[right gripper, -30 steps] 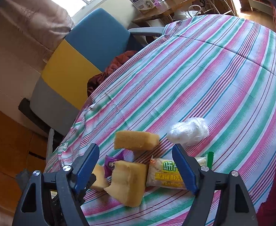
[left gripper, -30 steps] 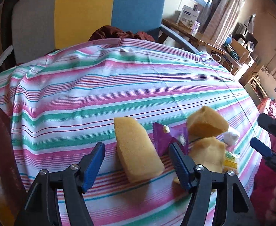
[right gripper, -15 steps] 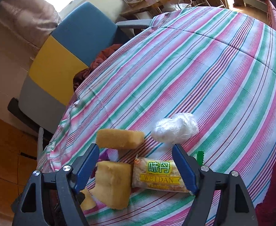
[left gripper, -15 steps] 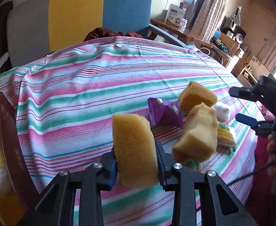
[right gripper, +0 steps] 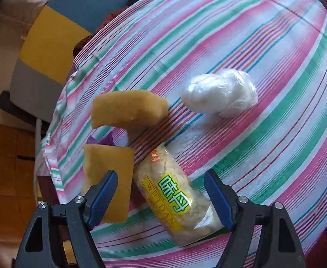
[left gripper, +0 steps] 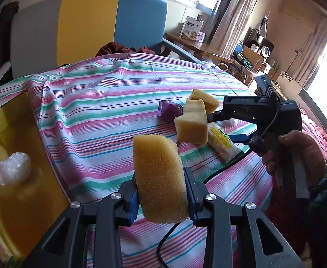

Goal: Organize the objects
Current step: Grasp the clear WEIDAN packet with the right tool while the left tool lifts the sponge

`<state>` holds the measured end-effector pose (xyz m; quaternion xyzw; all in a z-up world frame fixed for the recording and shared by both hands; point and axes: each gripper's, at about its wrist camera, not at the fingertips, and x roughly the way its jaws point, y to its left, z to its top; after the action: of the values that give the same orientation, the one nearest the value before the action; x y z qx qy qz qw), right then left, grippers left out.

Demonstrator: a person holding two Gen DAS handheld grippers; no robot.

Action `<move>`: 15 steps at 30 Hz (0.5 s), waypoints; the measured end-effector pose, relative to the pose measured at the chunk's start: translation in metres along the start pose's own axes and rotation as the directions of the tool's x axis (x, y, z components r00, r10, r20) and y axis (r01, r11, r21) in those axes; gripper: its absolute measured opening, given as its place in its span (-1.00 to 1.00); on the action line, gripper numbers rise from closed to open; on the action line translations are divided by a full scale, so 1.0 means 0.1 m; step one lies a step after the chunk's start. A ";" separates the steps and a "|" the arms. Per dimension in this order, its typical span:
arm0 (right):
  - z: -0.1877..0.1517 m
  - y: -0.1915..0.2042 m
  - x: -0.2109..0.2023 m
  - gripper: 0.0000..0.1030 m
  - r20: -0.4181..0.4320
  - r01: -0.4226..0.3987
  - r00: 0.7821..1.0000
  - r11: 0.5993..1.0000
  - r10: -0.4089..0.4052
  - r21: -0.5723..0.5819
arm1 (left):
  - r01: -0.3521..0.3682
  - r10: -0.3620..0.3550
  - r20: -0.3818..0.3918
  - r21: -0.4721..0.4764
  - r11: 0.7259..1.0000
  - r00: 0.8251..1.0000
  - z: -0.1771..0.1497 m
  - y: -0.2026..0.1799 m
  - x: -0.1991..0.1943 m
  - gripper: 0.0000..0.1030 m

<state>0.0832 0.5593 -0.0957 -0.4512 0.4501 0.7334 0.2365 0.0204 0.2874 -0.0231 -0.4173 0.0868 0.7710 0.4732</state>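
A yellow box point(left gripper: 13, 147) is sitting open to the left of the left gripper point(left gripper: 162, 193), just beside the table edge. Inside it a white crinkled plastic wad point(left gripper: 13, 168) is lying on the yellow floor, w/ a pale block at the far left edge touching it; other contents at the box's near corner are too cut off to tell.

The left gripper is clamping a yellow sponge point(left gripper: 159, 178) btwn its blue pads, holding it upright and clear above the striped cloth of the table point(left gripper: 100, 111). The sponge is porous, coarse, wedge-like w/ a rounded top.

The right gripper point(right gripper: 161, 197) is standing w/ its jaws apart, holding nothing. A clear snack packet point(right gripper: 176, 197) w/ a yellow-green label is lying btwn its fingers, slanting away to the left. Just left of the packet, behind the left finger, a second sponge block point(right gripper: 107, 169) is standing on end. Beyond that a third sponge point(right gripper: 127, 111) is lying flat, w/ a purple wrapper point(right gripper: 106, 139) btwn the two. Ahead and to the right, a white plastic bundle point(right gripper: 221, 95) is resting on the cloth, apart from the packet.

The cloth is thin woven fabric, pink, green and white stripes, wrinkled near the box.
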 end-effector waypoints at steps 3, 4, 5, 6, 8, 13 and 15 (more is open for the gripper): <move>-0.08 0.03 0.01 0.58 -0.017 0.012 1.000 1.000 -0.012 -0.022 | 0.007 -0.007 0.026 -0.014 1.000 1.000 -0.03 0.09 -0.18 -0.32; -0.11 0.05 0.01 0.58 -0.029 0.024 0.999 0.999 -0.025 -0.037 | 0.010 -0.010 0.033 -0.024 1.000 0.999 -0.05 0.12 -0.24 -0.32; -0.14 0.07 0.01 0.57 -0.041 0.036 0.998 0.998 -0.038 -0.055 | 0.012 -0.011 0.041 -0.030 0.999 0.999 -0.07 0.15 -0.30 -0.32; -0.17 0.10 0.01 0.58 -0.051 0.052 0.997 0.995 -0.057 -0.082 | 0.011 -0.010 0.047 -0.035 0.999 0.999 -0.09 0.18 -0.34 -0.32; -0.25 0.13 0.00 0.58 -0.063 0.080 0.994 0.990 -0.088 -0.119 | 0.013 -0.009 0.059 -0.054 0.998 0.998 -0.12 0.25 -0.42 -0.32; -0.38 0.18 -0.03 0.46 -0.036 0.145 0.987 0.972 -0.155 -0.187 | 0.016 -0.008 0.085 -0.103 0.995 0.996 -0.21 0.40 -0.56 -0.32; -0.39 0.15 -0.06 0.40 -0.022 0.126 0.991 0.977 -0.132 -0.172 | 0.012 -0.001 0.089 -0.122 0.992 0.996 -0.26 0.48 -0.61 -0.32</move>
<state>0.0923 0.5189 -0.0908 -0.5103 0.3594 0.7446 0.2365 0.0088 0.2078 -0.0076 -0.4110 0.0168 0.7911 0.4528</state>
